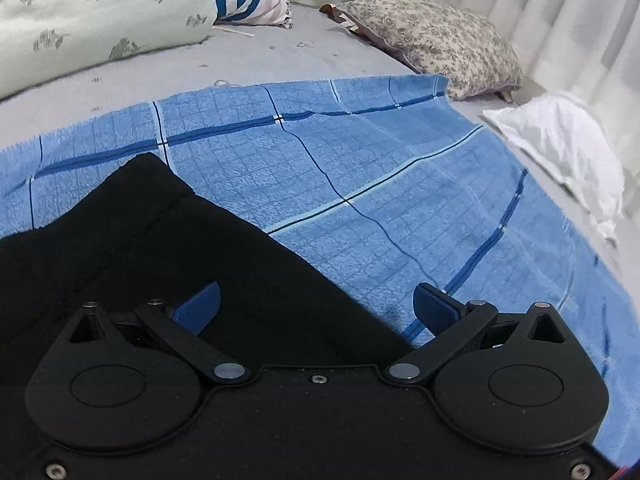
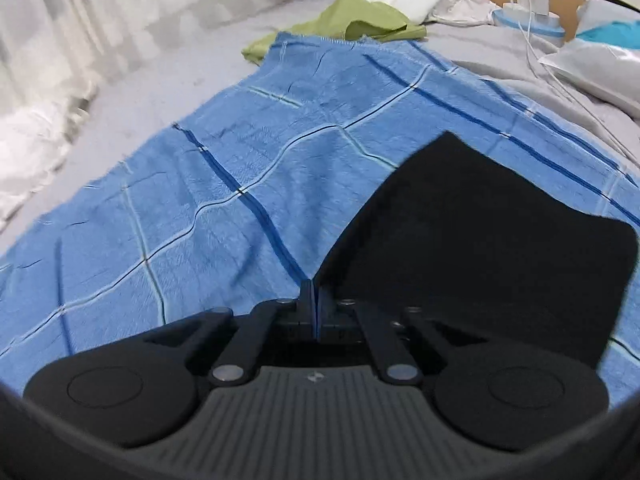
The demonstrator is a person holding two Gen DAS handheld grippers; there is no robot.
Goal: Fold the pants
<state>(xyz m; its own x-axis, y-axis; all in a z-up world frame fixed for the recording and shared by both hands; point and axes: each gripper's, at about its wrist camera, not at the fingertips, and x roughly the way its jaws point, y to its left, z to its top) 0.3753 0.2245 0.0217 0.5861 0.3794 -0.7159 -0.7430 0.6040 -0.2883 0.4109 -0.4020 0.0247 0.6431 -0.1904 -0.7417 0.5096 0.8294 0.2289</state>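
In the left wrist view the black pants (image 1: 168, 264) lie flat on a blue checked blanket (image 1: 360, 184) spread over the bed (image 1: 256, 60), filling the frame toward 8 o'clock. The left hand-held gripper (image 1: 316, 308) hovers over their edge with its blue pads spread wide – nothing between them. A floral pillow (image 1: 436, 40) sits at 1 o'clock, a white cloth (image 1: 560, 152) at 3 o'clock.

In the right wrist view the right hand-held gripper (image 2: 314, 300) is pinched closed on a corner of the pants (image 2: 480, 248), which extend toward 3 o'clock – a green cloth (image 2: 360, 24) lies at 12 o'clock
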